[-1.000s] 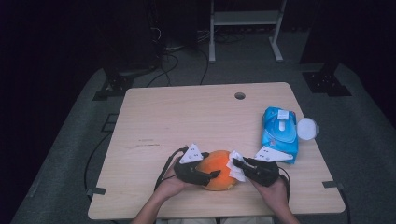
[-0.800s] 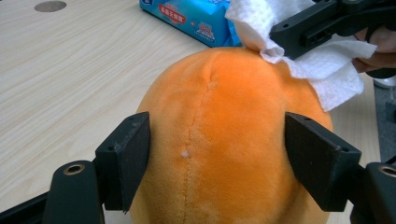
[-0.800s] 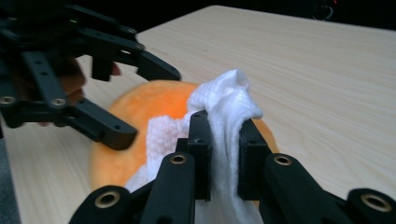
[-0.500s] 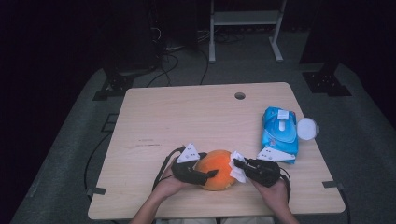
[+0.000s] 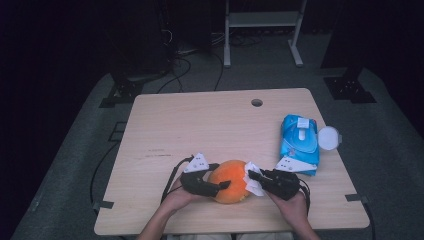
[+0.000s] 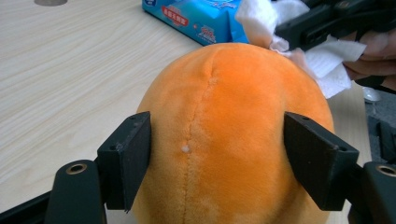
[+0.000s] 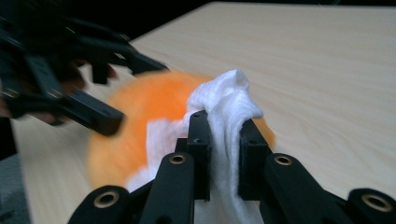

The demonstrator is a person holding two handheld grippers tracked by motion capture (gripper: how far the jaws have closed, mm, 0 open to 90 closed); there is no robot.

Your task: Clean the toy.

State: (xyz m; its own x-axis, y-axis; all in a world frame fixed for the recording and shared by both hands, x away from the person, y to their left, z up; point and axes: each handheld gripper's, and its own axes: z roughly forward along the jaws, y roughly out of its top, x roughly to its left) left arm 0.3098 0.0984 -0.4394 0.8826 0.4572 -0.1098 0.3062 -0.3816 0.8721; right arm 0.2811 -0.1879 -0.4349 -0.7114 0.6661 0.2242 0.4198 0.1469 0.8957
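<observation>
An orange plush ball [image 5: 229, 181] rests on the table near its front edge. My left gripper [image 5: 216, 184] comes in from the left and is shut on it. In the left gripper view both black pads press into the plush ball's [image 6: 224, 130] sides, left and right of its seam. My right gripper [image 5: 252, 176] reaches in from the right, shut on a crumpled white wipe [image 5: 254, 184]. The wipe [image 7: 229, 107] is pinched between its jaws and lies against the right side of the ball [image 7: 126, 135].
A blue pack of wet wipes [image 5: 299, 142] lies at the right of the wooden table [image 5: 200, 125], with a round white lid [image 5: 329, 137] beside it at the edge. A cable hole [image 5: 256, 102] sits near the far edge. Dark stands stand on the floor beyond.
</observation>
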